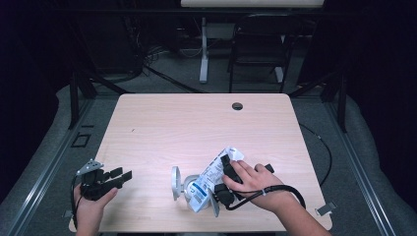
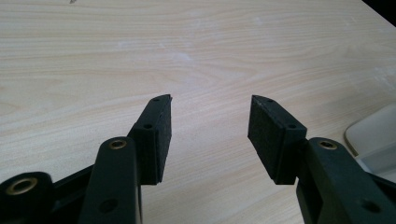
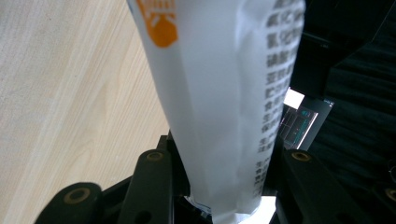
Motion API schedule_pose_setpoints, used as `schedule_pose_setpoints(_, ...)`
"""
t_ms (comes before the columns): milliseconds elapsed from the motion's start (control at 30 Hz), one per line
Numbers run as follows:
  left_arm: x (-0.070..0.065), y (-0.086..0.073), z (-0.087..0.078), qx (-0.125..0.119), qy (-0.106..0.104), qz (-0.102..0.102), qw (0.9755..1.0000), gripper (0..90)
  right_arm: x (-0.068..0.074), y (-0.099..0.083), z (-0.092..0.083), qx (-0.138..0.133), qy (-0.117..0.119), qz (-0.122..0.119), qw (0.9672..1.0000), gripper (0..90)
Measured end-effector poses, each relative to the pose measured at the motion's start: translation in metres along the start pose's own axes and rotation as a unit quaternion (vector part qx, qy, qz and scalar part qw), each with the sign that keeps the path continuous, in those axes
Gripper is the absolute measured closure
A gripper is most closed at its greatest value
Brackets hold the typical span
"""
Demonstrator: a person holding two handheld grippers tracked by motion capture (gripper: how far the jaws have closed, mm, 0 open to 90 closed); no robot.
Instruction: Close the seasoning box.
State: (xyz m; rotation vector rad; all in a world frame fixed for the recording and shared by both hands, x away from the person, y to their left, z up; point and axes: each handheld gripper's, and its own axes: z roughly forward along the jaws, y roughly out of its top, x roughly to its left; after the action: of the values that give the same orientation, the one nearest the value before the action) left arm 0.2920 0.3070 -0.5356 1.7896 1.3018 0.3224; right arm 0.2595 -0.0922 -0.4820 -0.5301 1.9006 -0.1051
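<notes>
A white packet (image 1: 206, 179) with blue and black print lies tilted near the table's front edge. My right gripper (image 1: 225, 164) is shut on it, and a hand covers the gripper's body. In the right gripper view the packet (image 3: 210, 93), with an orange mark and black text, rises from between the two jaws of that gripper (image 3: 222, 144). The packet's lower end rests against a white object with two round end plates (image 1: 175, 183); what that object is I cannot tell. At the front left corner my left gripper (image 1: 123, 175) is held open over bare wood, its pads (image 2: 161, 126) wide apart.
The wooden table (image 1: 196, 123) has a round cable hole (image 1: 237, 105) at the back. A rounded white edge (image 2: 373, 135) shows at the right of the left gripper view. A black cable (image 1: 275, 189) loops from the right gripper. Chair and desk legs stand beyond the table.
</notes>
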Motion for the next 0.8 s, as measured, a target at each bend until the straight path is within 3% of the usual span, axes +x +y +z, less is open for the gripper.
schedule_pose_setpoints(800,0.0002,-0.0005,0.0007,0.001,0.000,-0.001,1.0000,50.1,0.0008,0.0003,-0.0003,-0.003,0.004,0.006,1.0000,67.2)
